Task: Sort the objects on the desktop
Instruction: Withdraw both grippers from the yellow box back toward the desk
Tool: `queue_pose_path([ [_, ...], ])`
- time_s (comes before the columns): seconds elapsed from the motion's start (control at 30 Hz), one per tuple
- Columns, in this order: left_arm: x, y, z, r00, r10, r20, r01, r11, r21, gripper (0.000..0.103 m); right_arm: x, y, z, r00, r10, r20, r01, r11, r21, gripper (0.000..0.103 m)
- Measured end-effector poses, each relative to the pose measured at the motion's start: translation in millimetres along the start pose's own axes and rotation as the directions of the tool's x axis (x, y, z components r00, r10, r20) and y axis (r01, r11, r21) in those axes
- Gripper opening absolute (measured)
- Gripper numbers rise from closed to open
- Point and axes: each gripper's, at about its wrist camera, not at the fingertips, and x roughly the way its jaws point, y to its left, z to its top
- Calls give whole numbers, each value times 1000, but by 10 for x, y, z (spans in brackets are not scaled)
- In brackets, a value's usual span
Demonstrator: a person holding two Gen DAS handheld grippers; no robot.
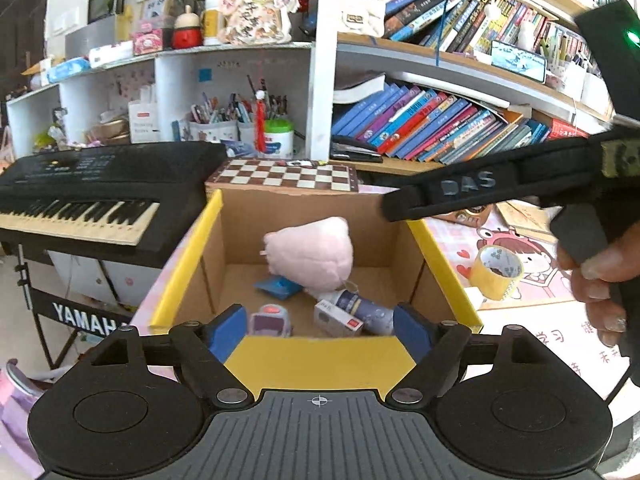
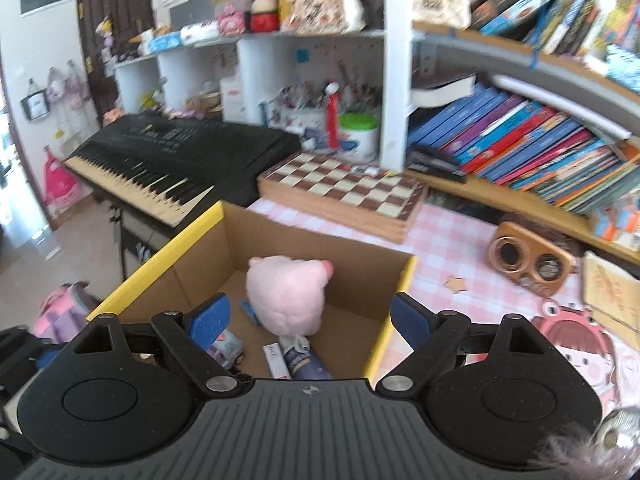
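Note:
An open cardboard box (image 1: 200, 252) (image 2: 168, 256) with yellow flaps stands on the pink desk. Inside lie a pink plush pig (image 1: 312, 256) (image 2: 286, 300), a blue packet (image 1: 278, 286), a small purple toy (image 1: 268, 320) (image 2: 226, 348), a white carton (image 1: 338, 318) (image 2: 276, 360) and a dark blue tube (image 1: 364, 308) (image 2: 308, 362). My left gripper (image 1: 320, 332) hangs open above the box's near edge with nothing between its blue pads. My right gripper (image 2: 310, 320) is open over the box too, empty. A roll of yellow tape (image 1: 496, 272) lies on the desk right of the box.
A black keyboard (image 1: 92, 188) (image 2: 176, 156) stands left of the box. A chessboard (image 1: 286, 174) (image 2: 340, 192) lies behind it, with bookshelves (image 1: 440, 128) beyond. A wooden radio (image 2: 532, 260) sits at the right. A hand holding the other gripper (image 1: 596, 264) crosses the left wrist view.

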Motion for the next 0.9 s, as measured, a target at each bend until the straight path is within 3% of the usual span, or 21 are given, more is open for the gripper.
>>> queue_pose_path([
  [0.43, -525, 232, -225, 993, 92, 68, -88, 995, -50, 89, -662, 47, -594, 981, -153, 121, 145, 987, 69, 87],
  [0.9, -820, 188, -489, 995, 87, 50, -85, 995, -53, 89, -1031, 194, -1165, 979, -183, 88, 178, 982, 60, 87],
])
